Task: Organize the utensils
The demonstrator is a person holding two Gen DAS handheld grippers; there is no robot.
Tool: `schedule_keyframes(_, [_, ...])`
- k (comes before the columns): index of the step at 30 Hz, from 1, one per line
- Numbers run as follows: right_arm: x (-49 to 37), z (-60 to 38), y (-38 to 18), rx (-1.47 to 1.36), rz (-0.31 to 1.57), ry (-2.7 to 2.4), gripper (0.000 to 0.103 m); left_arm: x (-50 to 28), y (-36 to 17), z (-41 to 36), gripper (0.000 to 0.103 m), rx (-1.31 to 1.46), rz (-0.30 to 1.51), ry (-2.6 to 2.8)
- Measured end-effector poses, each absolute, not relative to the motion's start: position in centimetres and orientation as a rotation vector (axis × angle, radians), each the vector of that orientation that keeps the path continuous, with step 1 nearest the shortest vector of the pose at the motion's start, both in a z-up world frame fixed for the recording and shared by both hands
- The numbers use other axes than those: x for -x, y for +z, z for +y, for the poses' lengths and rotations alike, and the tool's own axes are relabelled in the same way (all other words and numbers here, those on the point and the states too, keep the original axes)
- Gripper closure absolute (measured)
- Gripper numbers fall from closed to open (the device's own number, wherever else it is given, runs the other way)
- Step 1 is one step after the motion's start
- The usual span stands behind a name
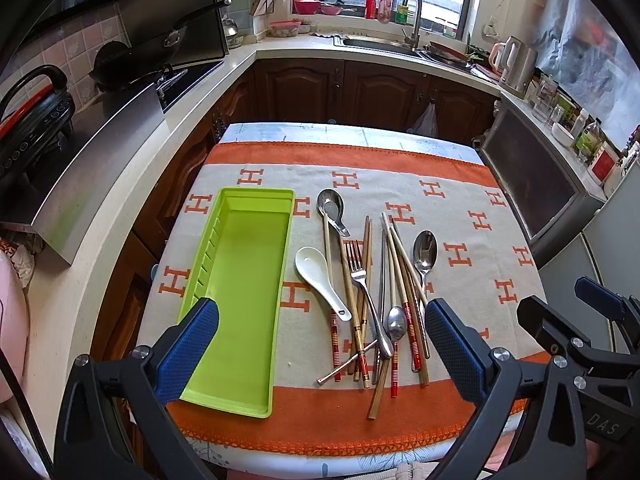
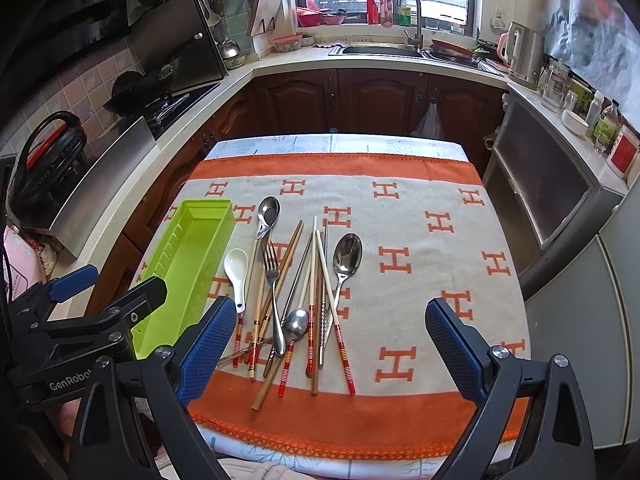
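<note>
While both jaws stand wide and hold nothing, left gripper (image 1: 322,344) hovers level over tray (image 1: 240,292), right gripper (image 2: 330,346) over utensils (image 2: 296,300). Tray and utensils lie side by side, long axes pointing away, on cloth (image 2: 420,280).

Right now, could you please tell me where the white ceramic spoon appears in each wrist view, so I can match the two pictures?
Left wrist view: the white ceramic spoon lies centre frame, just right of the green tray.
Right wrist view: the white ceramic spoon lies left of centre, between the green tray and the fork.
Shared landmark: the green tray on the spoon's left.
</note>
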State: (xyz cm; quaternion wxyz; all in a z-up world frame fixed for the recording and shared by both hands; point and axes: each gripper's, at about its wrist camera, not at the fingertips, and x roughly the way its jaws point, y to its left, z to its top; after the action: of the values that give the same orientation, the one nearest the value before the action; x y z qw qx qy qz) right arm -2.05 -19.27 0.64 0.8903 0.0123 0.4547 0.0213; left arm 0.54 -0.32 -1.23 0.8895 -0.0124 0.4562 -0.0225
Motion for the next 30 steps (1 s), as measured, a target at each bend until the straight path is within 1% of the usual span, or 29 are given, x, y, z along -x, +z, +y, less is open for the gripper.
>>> schedule_keyframes(30, [2.07,-19.18,0.46,-0.032,0.948,0.047,0.006,-0.47,-1.28,-0.22,0.001,0.028,0.948,-0.047])
